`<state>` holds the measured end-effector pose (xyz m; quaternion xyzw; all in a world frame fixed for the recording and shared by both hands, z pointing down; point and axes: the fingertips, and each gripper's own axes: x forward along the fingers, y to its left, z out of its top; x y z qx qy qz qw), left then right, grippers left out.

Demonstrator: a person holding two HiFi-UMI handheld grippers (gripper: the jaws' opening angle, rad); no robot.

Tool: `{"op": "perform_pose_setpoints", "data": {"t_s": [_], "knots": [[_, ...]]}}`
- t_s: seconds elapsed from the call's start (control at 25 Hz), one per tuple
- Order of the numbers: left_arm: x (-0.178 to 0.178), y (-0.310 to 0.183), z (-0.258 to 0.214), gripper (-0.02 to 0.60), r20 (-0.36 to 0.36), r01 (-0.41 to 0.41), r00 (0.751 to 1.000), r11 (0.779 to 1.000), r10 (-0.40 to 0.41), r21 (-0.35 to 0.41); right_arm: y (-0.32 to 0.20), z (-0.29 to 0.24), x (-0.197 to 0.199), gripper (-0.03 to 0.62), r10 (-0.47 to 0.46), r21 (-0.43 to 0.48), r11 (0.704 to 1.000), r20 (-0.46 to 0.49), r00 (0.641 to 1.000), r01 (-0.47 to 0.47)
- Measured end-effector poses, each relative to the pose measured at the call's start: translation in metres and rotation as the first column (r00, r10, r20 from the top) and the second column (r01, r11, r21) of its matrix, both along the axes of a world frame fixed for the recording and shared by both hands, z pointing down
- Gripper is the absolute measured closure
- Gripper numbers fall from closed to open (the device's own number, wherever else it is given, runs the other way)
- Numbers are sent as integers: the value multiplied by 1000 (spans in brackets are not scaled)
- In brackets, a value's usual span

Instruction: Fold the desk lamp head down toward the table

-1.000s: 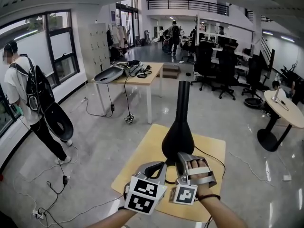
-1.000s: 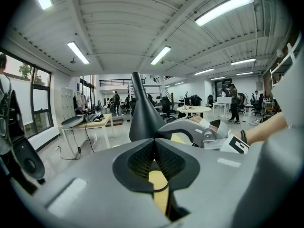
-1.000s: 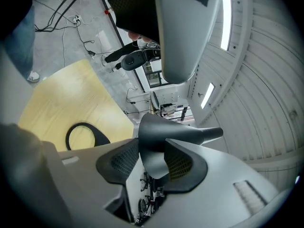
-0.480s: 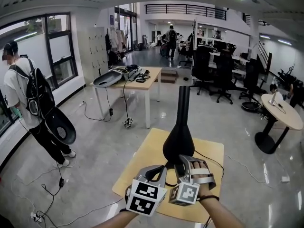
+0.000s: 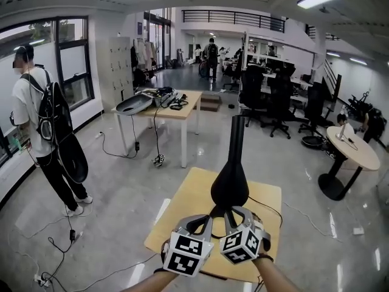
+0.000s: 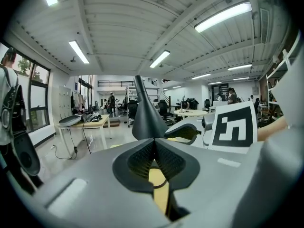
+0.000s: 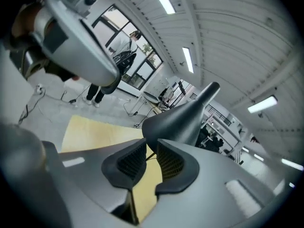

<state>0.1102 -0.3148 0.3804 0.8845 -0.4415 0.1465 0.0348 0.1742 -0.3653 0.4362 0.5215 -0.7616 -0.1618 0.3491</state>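
The lamp (image 5: 230, 181) stands on the wooden table (image 5: 182, 208), near its far middle. It is black, with a bulbous lower body and a straight stem that rises upright above it, not folded down. A thin black cable (image 5: 268, 207) runs from its foot across the tabletop towards the right edge.

Both grippers sit low at the near side of the lamp, side by side, with their marker cubes towards the camera. The left gripper (image 6: 153, 144) has its jaws together, the ribbed pads meeting at the tips with nothing between them. The lamp's body shows just beyond and slightly left of them.

The right gripper (image 7: 151, 152) is rolled to one side. Its jaws have just been closing and now stand a narrow slot apart, with only tabletop and the thin cable showing through the slot. The lamp's body lies just past the tips. From the head view the tips seem to reach its foot, but I cannot tell if they touch.

A person with a backpack (image 5: 36, 111) stands well off to the left.
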Motion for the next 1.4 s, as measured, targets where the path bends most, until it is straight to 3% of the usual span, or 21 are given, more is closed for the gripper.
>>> {"op": "perform_pose_setpoints", "data": {"t_s": [0.24,0.52,0.76,1.12,1.24,1.4], "knots": [[-48,32,-13,561,1,-11,1000,1000,11,-16,45,-39,-49,543,72,-66,996,305,950,-54],[-99,57,-9,561,-9,-34,999,999,34,-19,90,-47,-113,560,104,-95,993,483,870,-66],[-148,95,-15,561,-22,-50,999,999,50,-20,141,-58,-170,586,127,-98,991,569,812,-86],[-146,162,4,561,-33,-82,996,997,81,-10,220,-37,-178,589,139,-132,989,629,765,-71],[-159,166,-4,561,-37,-90,995,996,89,-12,226,-45,-191,589,147,-135,988,634,759,-79],[-205,151,-8,561,-39,-100,994,995,99,-15,213,-45,-234,588,166,-144,985,640,750,-96]]}}
